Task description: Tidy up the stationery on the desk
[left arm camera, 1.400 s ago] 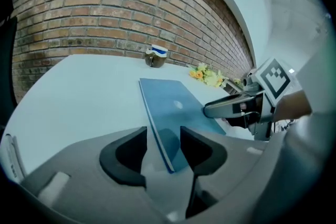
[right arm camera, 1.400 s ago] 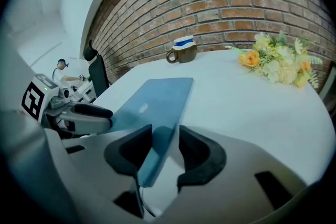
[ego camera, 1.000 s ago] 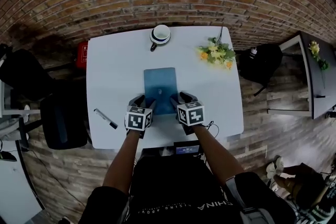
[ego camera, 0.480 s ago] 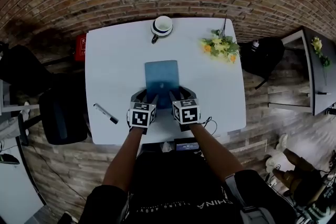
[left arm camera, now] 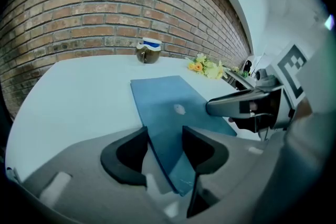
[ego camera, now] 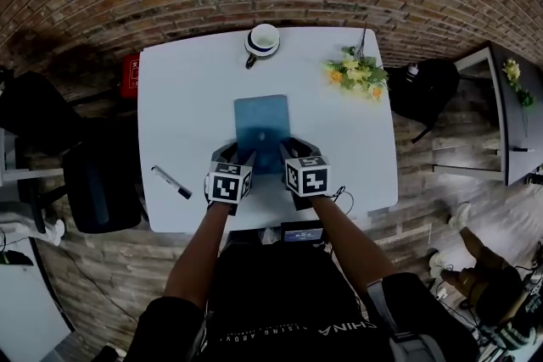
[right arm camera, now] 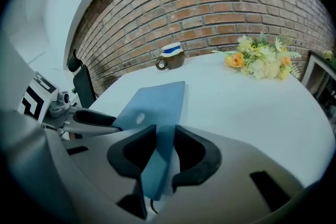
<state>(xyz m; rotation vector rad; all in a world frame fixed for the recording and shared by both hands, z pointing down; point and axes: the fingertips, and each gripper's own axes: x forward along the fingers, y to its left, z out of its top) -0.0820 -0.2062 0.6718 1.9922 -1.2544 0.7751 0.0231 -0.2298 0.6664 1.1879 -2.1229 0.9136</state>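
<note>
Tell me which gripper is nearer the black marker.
Left. The left gripper sits right of the marker, at the notebook's near-left corner; the right gripper, jaws just closing with the notebook between them, is farther right.

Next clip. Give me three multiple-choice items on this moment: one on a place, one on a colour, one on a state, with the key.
1. The pen lies:
A) on the notebook
B) on the table's near left part, apart from the notebook
C) under the notebook

2. The notebook is:
A) red
B) blue
C) green

3. The left tool's jaws stand:
A) shut and empty
B) clamped on the pen
C) apart, with the notebook's edge between them

Key:
1 B, the head view shows the pen alone near the left edge.
2 B, it is blue in every view.
3 C, the left gripper view shows gaps beside the edge.
</note>
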